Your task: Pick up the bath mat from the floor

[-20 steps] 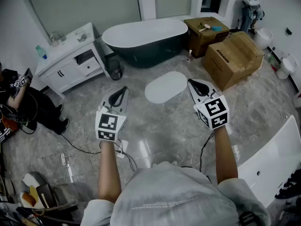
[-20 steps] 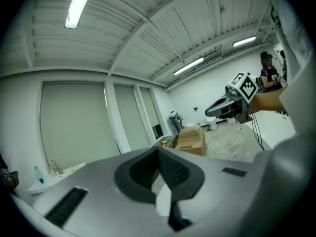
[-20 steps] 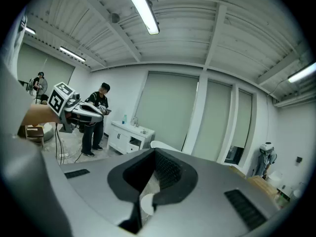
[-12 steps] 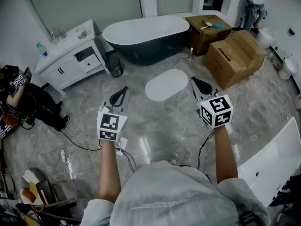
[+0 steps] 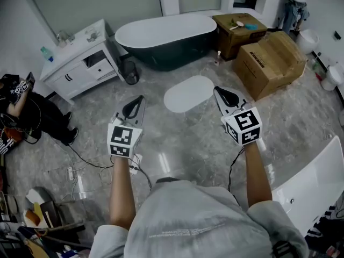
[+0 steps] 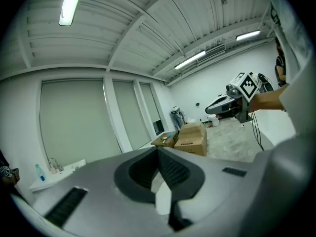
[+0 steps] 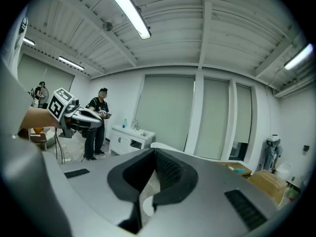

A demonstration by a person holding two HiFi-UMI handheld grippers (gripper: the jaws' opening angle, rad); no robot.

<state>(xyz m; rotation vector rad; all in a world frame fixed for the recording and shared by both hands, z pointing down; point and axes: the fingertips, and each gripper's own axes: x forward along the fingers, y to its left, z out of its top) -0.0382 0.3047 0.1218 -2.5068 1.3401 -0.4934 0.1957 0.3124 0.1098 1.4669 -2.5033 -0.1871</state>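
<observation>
The bath mat is a pale oval lying flat on the grey marble floor in front of the dark bathtub, seen in the head view. My left gripper is held in the air to the mat's left, shut and empty. On the mat's right edge side hovers my right gripper, also shut with nothing in it. Both point forward, well above the floor. A sliver of the mat shows below the right gripper's closed jaws; a pale sliver shows under the left one's.
A white vanity stands at the left, cardboard boxes and a wooden crate at the right. A person sits at the far left. Cables trail on the floor. A white panel lies at the lower right.
The head view has shifted slightly; both grippers stay shut and have drifted a little, the right one nearer the mat's right edge.
</observation>
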